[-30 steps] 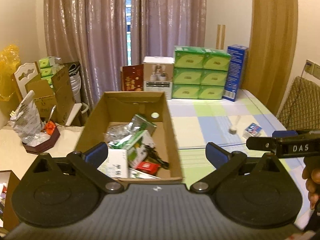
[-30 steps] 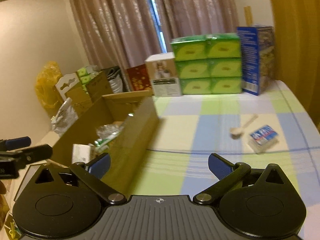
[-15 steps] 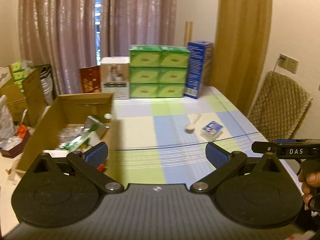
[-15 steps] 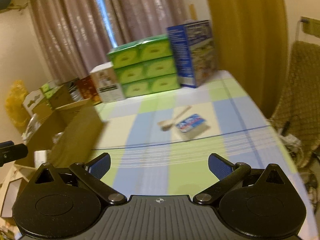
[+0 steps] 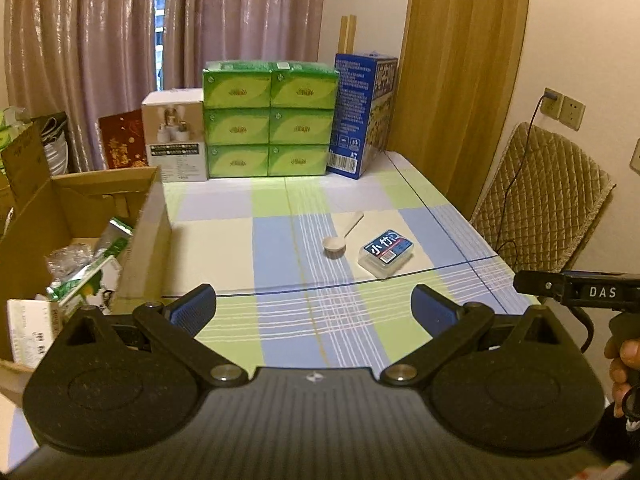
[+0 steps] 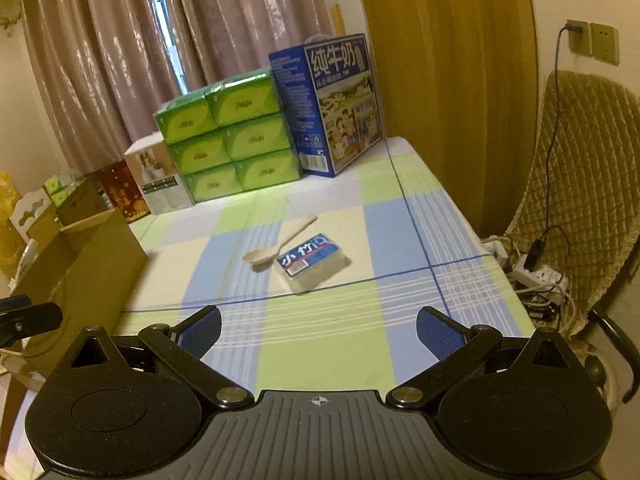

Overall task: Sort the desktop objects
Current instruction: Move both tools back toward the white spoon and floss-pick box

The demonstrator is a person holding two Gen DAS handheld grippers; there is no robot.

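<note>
While both tools hang above the checked tablecloth (image 5: 280, 240), the left gripper (image 5: 314, 306) at the bottom of its frame has its blue-padded jaws spread wide with nothing between them, and the right gripper (image 6: 318, 328) is likewise released and empty, low in its own view. Just right of centre in the left wrist view lie a pale spoon (image 5: 340, 236) and a small clear box with a blue label (image 5: 386, 254), the box just beside the spoon's bowl; whether they touch is hard to say. In the right wrist view the same spoon (image 6: 280, 244) and box (image 6: 314, 262) sit at mid-frame, well ahead of the fingers. An open cardboard box (image 5: 144, 236) fills the left side of the left view, holding green-and-white packets and crumpled wrappers (image 5: 84, 272). At upper centre stand six stacked green tissue packs (image 5: 270, 120), with a blue milk carton (image 5: 362, 114) to their right and a white carton (image 5: 176, 136) to their left. A quilted chair back (image 5: 540, 200) shows at the right edge, and part of a hand (image 5: 622, 364) at lower right.
</note>
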